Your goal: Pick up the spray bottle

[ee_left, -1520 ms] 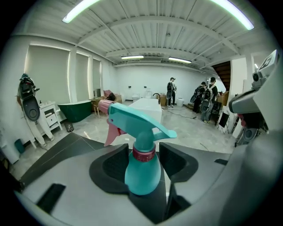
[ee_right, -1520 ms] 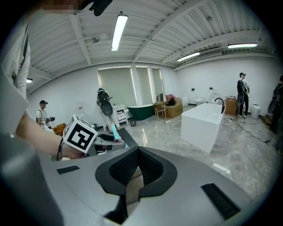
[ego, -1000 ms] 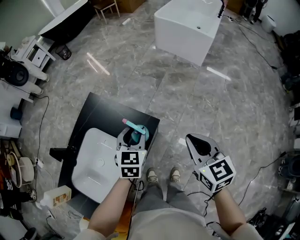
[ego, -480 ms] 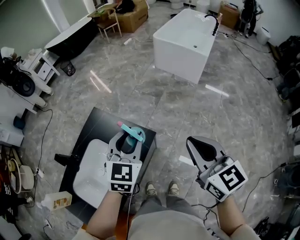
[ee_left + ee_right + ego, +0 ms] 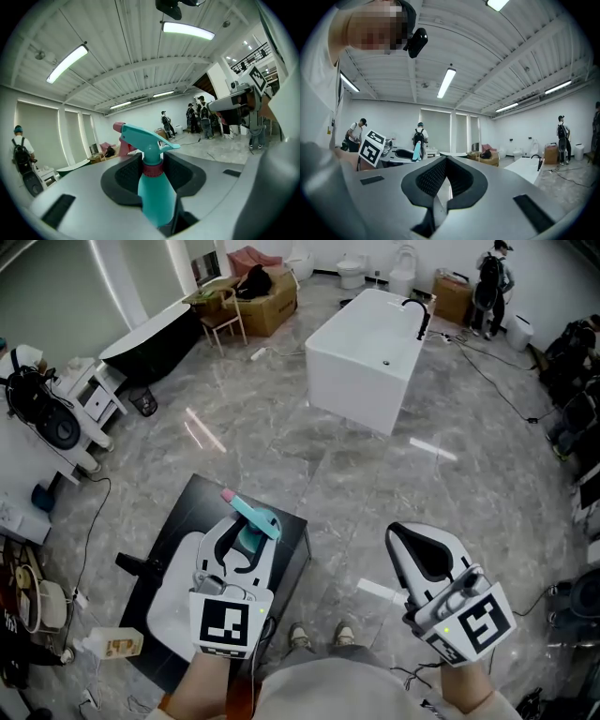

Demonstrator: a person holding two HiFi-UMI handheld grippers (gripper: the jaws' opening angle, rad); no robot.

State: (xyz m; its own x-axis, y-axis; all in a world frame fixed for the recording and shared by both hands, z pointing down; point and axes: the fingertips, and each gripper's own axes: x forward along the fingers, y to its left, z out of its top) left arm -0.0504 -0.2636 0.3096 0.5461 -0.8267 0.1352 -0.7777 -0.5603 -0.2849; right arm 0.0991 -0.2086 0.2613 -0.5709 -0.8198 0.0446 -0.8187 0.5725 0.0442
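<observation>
The teal spray bottle (image 5: 249, 536) with a pink nozzle and collar stands upright between the jaws of my left gripper (image 5: 248, 532), lifted above the black platform (image 5: 202, 491). In the left gripper view the bottle (image 5: 157, 199) fills the gap and my left gripper (image 5: 152, 171) is shut on its body just below the collar. My right gripper (image 5: 398, 535) hangs at the right over the grey floor, shut with nothing in it; in its own view the right gripper (image 5: 446, 161) points level into the room. That view also shows the bottle (image 5: 416, 152) far off at the left.
A white basin (image 5: 178, 582) lies on the black platform below the left gripper. A white bathtub (image 5: 370, 324) stands ahead. Cardboard boxes (image 5: 267, 294) and a chair sit at the back left, cables and equipment along the left and right edges. The person's shoes (image 5: 319, 637) are below.
Both grippers have risen well above the floor and now point level. The spray bottle has gone up with the left gripper, away from the basin and platform.
</observation>
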